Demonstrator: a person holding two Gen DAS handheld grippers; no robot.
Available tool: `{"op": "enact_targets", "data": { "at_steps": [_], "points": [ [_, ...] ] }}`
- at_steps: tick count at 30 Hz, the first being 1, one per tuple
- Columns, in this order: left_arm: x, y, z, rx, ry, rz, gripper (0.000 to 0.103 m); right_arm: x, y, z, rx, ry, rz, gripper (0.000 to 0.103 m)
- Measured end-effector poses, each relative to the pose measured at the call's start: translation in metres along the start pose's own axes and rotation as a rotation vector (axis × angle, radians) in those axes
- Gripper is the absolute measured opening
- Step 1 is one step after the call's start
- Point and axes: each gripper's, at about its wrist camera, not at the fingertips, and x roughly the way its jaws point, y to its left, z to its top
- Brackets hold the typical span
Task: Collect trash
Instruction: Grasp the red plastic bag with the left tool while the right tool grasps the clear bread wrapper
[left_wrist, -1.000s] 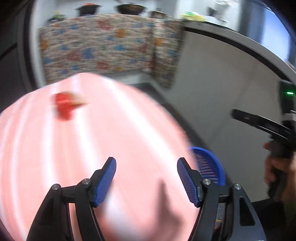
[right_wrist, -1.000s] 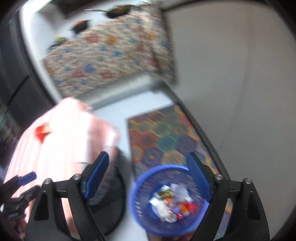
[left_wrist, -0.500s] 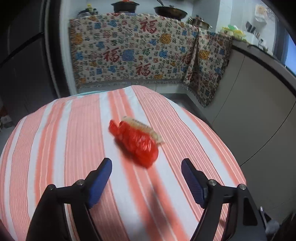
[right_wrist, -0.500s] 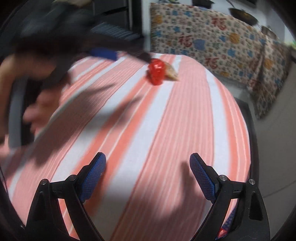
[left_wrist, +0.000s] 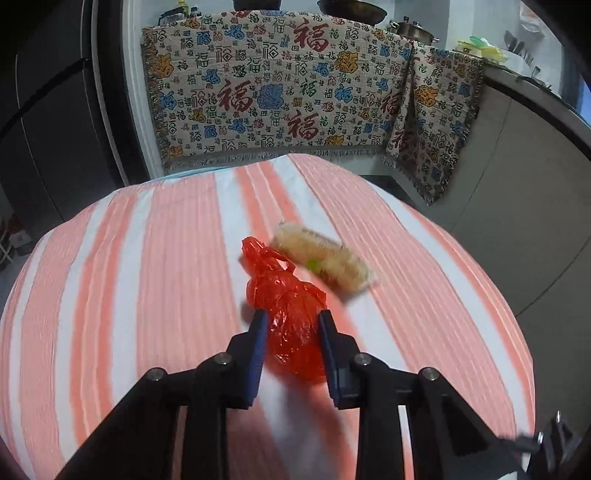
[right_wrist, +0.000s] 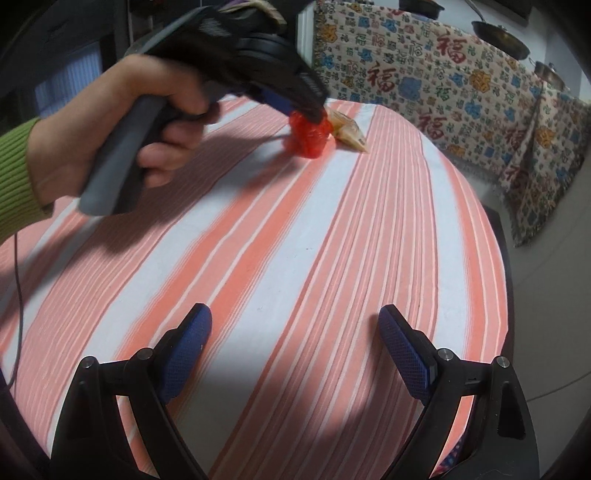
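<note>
A crumpled red plastic bag (left_wrist: 291, 314) lies on the striped table, and my left gripper (left_wrist: 291, 321) is shut on it, both blue pads pressing its sides. Just beyond the bag lies a beige wrapper (left_wrist: 325, 264). In the right wrist view the same red bag (right_wrist: 308, 134) and beige wrapper (right_wrist: 349, 133) sit at the far side of the table, with the left gripper (right_wrist: 314, 114) held over the bag by a hand in a green sleeve. My right gripper (right_wrist: 295, 325) stands open over bare cloth near the table's front, with nothing between its fingers.
The round table (left_wrist: 147, 277) wears a pink and white striped cloth. Behind it a patterned cloth (left_wrist: 280, 96) hangs over a counter with pots on top. A grey cabinet wall (left_wrist: 517, 221) runs along the right. A cable (right_wrist: 16, 288) trails at the left.
My left gripper moved forward to the red bag and closed on it. My right gripper swung from over the blue bin to over the table and stayed open.
</note>
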Motion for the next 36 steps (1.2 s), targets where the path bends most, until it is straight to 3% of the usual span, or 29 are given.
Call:
{"op": "enact_targets", "data": {
  "at_steps": [5, 8, 10, 12, 16, 21, 23, 31, 33, 36],
  "points": [
    [-0.044, 0.037, -0.043, 0.009, 0.010, -0.039, 0.028, 0.000, 0.005, -0.001, -0.004, -0.003, -0.001, 0.093],
    [-0.056, 0.053, -0.062, 0.013, 0.038, -0.042, 0.034, 0.001, 0.006, -0.002, 0.002, -0.006, 0.000, 0.094],
    [-0.056, 0.061, -0.068, 0.013, 0.038, -0.003, 0.063, 0.001, 0.003, -0.003, 0.016, -0.005, 0.002, 0.097],
    [-0.053, 0.065, -0.069, 0.000, 0.031, 0.014, 0.074, 0.003, 0.002, -0.002, 0.028, -0.004, 0.004, 0.098],
    [-0.034, 0.057, -0.065, -0.002, 0.068, -0.025, 0.078, 0.006, 0.002, 0.001, 0.037, 0.003, 0.001, 0.100],
    [-0.018, 0.050, -0.065, 0.010, 0.084, 0.009, 0.083, 0.013, -0.014, 0.016, 0.041, 0.034, -0.029, 0.100],
    [-0.018, 0.051, -0.067, 0.014, 0.076, 0.025, 0.084, 0.023, -0.027, 0.028, 0.034, 0.058, -0.066, 0.100],
    [-0.018, 0.048, -0.073, 0.034, 0.044, 0.045, 0.084, 0.097, -0.082, 0.112, 0.069, 0.095, -0.059, 0.101],
    [-0.018, 0.049, -0.073, 0.034, 0.043, 0.045, 0.084, 0.113, -0.085, 0.137, 0.054, 0.098, -0.069, 0.098],
    [-0.019, 0.050, -0.073, 0.029, 0.042, 0.039, 0.084, 0.130, -0.085, 0.164, 0.053, 0.082, -0.084, 0.082]
  ]
}}
